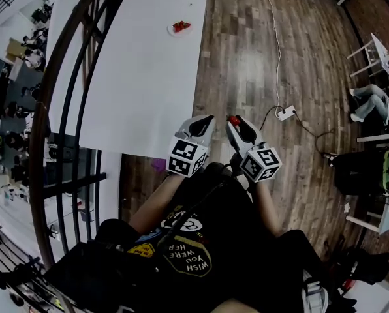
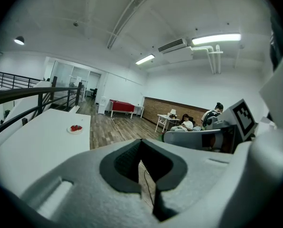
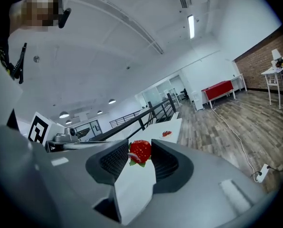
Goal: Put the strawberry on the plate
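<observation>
In the head view, we see the left gripper point(image 1: 204, 124) and the right gripper point(image 1: 235, 124) side by side before the person's body, at the near edge of the white table point(image 1: 142, 77). The plate point(image 1: 179, 29), already bearing red fruit, sits well apart at the far end.

In the left gripper view, its jaws are drawn together on nothing; we judge it is only along for the carry.

In the right gripper view, the pads clamp the strawberry point(image 3: 140, 151) at their tips, likely so it can be released cleanly onto the plate.
</observation>
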Motion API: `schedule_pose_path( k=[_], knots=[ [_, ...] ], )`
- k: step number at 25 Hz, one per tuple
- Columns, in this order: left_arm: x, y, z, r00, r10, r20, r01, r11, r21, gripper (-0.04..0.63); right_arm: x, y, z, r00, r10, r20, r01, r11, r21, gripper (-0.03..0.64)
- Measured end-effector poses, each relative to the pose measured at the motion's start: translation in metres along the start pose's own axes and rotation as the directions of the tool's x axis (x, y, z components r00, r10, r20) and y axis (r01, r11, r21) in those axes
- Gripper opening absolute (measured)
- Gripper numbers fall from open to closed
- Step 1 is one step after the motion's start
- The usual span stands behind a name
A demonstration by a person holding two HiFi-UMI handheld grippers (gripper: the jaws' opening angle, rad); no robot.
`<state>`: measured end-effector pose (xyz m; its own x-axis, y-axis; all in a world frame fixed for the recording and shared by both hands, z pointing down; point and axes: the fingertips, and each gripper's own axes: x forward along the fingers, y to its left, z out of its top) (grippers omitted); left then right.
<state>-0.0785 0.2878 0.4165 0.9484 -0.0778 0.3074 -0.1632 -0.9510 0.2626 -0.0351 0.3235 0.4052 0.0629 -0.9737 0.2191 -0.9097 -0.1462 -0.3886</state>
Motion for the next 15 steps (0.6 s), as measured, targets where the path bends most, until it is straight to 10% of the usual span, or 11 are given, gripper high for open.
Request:
schedule_pose_path(
  k=[15],
  knots=[
    [0.080, 0.084, 0.035, 0.983, 0.184, 0.007, -0.183, 0.979, -0.091, 0.000, 0.112, -0.067, 0.042, 0.983, 0.149, -0.104, -0.152, 0.988, -0.019, 0.153]
  ],
)
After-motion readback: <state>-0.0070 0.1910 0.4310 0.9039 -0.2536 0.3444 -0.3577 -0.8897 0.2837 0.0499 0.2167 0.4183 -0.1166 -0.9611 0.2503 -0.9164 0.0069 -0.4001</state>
